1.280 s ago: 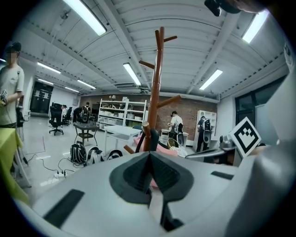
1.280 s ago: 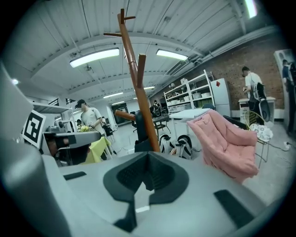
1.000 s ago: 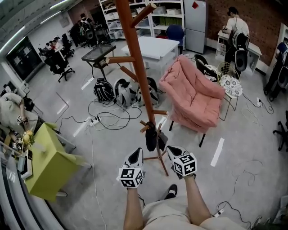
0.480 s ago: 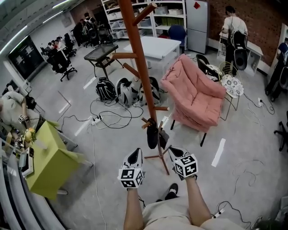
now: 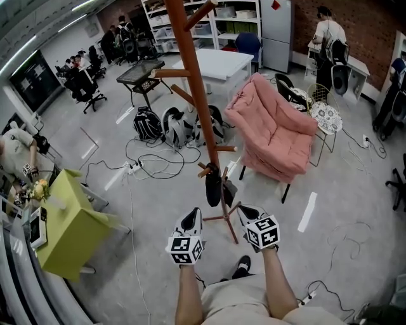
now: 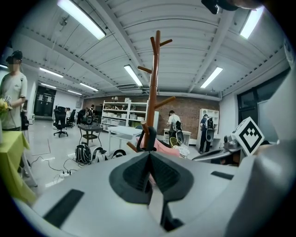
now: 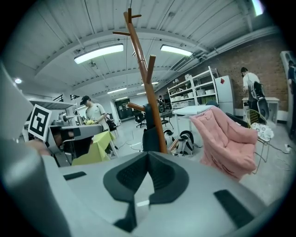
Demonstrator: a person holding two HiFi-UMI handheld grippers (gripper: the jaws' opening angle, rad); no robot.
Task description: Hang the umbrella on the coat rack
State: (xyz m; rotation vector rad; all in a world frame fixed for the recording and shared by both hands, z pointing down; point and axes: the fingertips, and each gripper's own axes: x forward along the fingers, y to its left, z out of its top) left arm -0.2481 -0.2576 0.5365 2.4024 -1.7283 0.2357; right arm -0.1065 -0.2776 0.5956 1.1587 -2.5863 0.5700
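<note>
The umbrella [image 5: 214, 188] hangs off a low peg of the coat rack [image 5: 195, 95] (done, I'd say), so left tongs [image 5: 191, 220] and right tongs [image 5: 245, 213] rest pressed together, empty.

This is a large open-plan office or lab. Cables [image 5: 149, 166] trail over a grey floor, and rolling office chairs [image 5: 84, 89] stand near a white table [image 5: 216, 65]. Shelves [image 5: 236, 19] of boxes stand by a brick wall [image 5: 368, 25], under strip lights [image 6: 83, 18]. People [image 5: 328, 32] work around the edges.
</note>
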